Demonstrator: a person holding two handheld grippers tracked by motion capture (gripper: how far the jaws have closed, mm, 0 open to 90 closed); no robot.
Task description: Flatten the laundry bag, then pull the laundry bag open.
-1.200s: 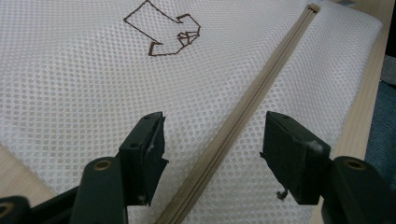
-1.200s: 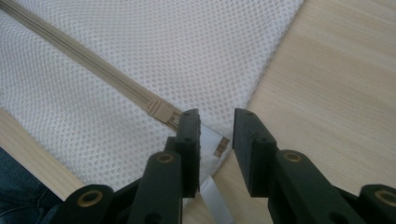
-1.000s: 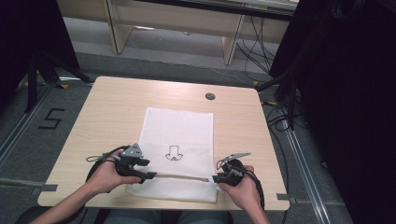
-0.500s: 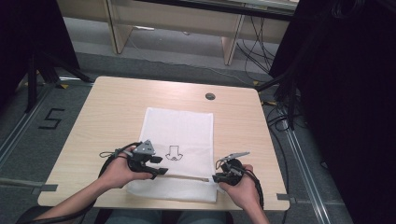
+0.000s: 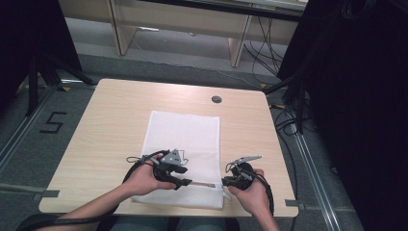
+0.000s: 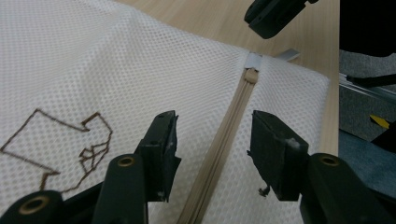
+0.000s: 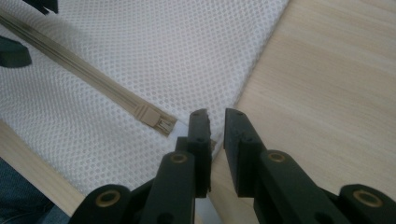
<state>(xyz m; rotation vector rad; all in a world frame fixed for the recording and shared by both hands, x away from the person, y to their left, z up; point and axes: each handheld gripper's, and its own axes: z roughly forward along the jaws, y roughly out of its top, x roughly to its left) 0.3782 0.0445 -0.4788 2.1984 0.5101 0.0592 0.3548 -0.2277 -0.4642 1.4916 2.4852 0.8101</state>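
Note:
A white mesh bag [image 5: 185, 134] lies flat on the wooden table [image 5: 115, 115], with a beige zipper [image 5: 204, 183] across its near end. My left gripper [image 5: 185, 176] hovers low over it, open; its jaws have just been closing and straddle the zipper [image 6: 243, 95] without touching it [image 6: 212, 126]. A brown stitched drawing [image 6: 70, 140] sits left of the jaws. My right gripper [image 5: 225, 182] rests at the bag's right edge. Its jaws have just been closing to a narrow gap [image 7: 217, 116], beside the zipper's end stop [image 7: 154, 119]. The mesh edge lies at that gap.
A round cable hole [image 5: 216, 99] sits at the table's far right. Bare wood [image 7: 327, 70] borders the bag on the right. The table's front edge [image 5: 144, 211] is just behind both hands. Cables [image 5: 288, 120] hang off the right side.
My left gripper has slid to the right along the zipper, toward the right gripper, and now covers the stitched drawing. The right hand has stayed put at the bag's edge.

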